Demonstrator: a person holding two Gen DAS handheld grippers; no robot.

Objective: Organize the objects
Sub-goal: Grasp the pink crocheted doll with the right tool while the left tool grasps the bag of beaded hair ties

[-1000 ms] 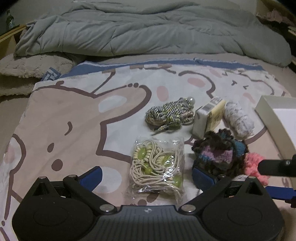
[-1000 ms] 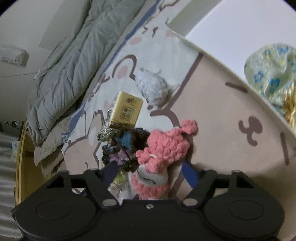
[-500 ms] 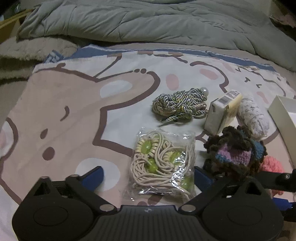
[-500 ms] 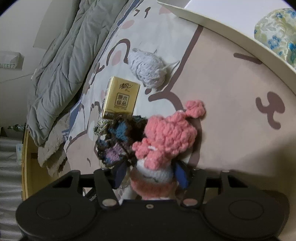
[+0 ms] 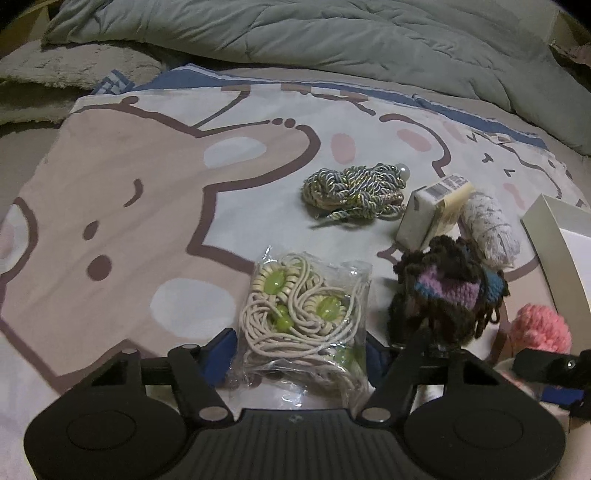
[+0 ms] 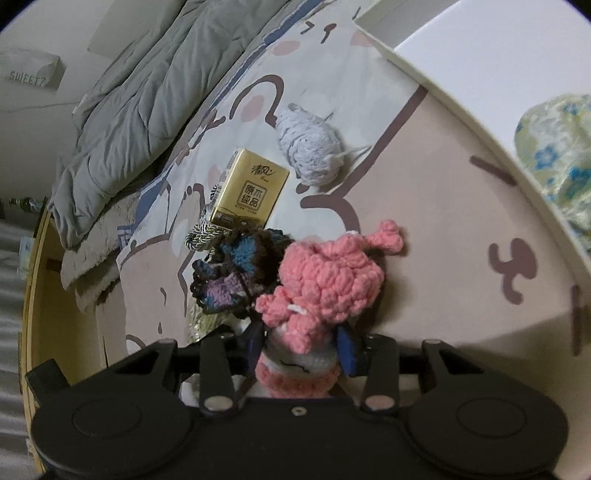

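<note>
My right gripper [image 6: 301, 341] is shut on a pink crochet doll [image 6: 321, 288], which also shows at the right edge of the left wrist view [image 5: 541, 328]. My left gripper [image 5: 299, 350] has its fingers on both sides of a clear bag of cream cords with green beads [image 5: 304, 317]; the bag fills the gap. A dark multicolour crochet piece [image 5: 448, 291] lies right of the bag and beside the doll [image 6: 236, 273]. Behind it are a gold tissue pack [image 6: 249, 194], a grey-white yarn ball [image 6: 310, 146] and a twisted cord bundle [image 5: 354, 190].
Everything lies on a cartoon-print sheet [image 5: 147, 206] on a bed. A white open box [image 6: 480, 92] stands at the right and holds a floral fabric item [image 6: 554, 147]. A grey duvet [image 5: 295, 33] is bunched at the back. The bed's wooden edge [image 6: 37, 295] is at the left.
My left gripper moved forward and its fingers narrowed around the bag of cords. My right gripper's fingers closed onto the pink doll.
</note>
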